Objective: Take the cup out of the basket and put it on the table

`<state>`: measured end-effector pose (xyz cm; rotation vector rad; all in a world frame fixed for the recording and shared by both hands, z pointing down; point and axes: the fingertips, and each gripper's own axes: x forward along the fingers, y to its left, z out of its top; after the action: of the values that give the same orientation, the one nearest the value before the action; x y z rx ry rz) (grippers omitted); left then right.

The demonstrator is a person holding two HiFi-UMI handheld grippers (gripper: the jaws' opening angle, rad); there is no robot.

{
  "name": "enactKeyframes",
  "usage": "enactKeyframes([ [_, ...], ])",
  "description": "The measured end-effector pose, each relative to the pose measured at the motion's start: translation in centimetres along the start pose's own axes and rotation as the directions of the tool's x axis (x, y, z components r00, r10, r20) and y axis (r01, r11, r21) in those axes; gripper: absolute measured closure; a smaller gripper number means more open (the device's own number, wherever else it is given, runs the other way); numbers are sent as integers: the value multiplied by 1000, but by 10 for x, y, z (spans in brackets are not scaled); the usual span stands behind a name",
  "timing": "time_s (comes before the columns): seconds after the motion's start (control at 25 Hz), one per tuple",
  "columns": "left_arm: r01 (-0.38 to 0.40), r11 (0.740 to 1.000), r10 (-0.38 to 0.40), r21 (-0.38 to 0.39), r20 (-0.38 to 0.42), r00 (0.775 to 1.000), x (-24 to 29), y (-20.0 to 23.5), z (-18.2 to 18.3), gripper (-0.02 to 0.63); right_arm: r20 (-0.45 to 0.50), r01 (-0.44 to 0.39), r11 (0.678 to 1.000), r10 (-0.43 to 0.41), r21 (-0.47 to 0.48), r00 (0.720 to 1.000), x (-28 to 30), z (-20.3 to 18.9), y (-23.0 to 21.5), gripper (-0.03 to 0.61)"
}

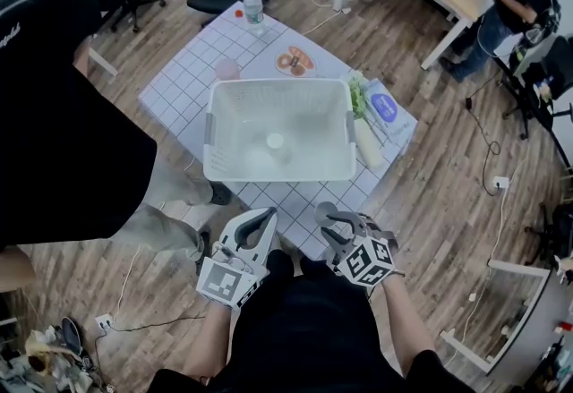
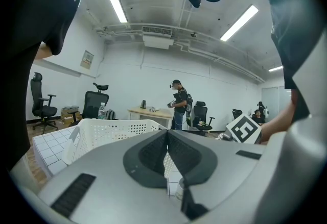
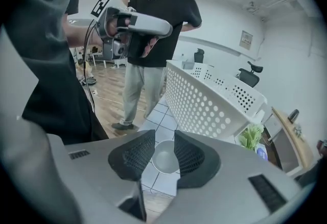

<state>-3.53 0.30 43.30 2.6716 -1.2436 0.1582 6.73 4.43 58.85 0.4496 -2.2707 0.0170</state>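
The left gripper [image 2: 167, 137] hovers level over the near edge of the desk [image 1: 179, 87], its fingers pressed together on nothing. It looks idle for this step.

The white perforated basket [image 1: 295, 169] sits in the middle of the desk. A white cup [image 1: 275, 142] stands upright on its floor, slightly towards the near wall, with nothing touching it.

Right of that, by the near corner of the desk, a grey cup [image 3: 166, 157] stands upright on the grid cloth, outside the basket and just in front of its near wall. The right gripper [image 3: 163, 137] is tilted down over it. Its fingers are spread, and the cup's open mouth shows between and below them, with neither pad pressing on it.

As I judge it, the grey cup is already out and set down, so that part looks done. If the white cup is also meant, what is left is to reach over the near wall, pinch it, lift it clear of the rim and stand it on bare cloth.
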Motion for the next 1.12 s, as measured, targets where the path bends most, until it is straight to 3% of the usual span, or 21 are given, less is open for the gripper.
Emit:
enactKeyframes([
  [0.24,7,1000,-7,-2,9,1000,3,-3,3,606,114,44,998,-50,54,992,-30,29,-13,462],
  [0.4,11,1000,-11,-3,8,1000,4,-5,5,606,224,42,991,-70,126,972,-50,52,-20,494],
  [0.68,16,1000,-16,2,19,1000,4,-8,10,606,385,71,969,-161,238,909,-85,80,-41,545],
  [0.88,19,1000,-19,4,21,1000,6,-10,12,606,527,34,945,-211,326,823,-108,97,-49,555],
  [1.12,42,999,-43,24,13,999,5,-17,10,606,550,-4,932,-211,363,808,-114,97,-47,555],
])
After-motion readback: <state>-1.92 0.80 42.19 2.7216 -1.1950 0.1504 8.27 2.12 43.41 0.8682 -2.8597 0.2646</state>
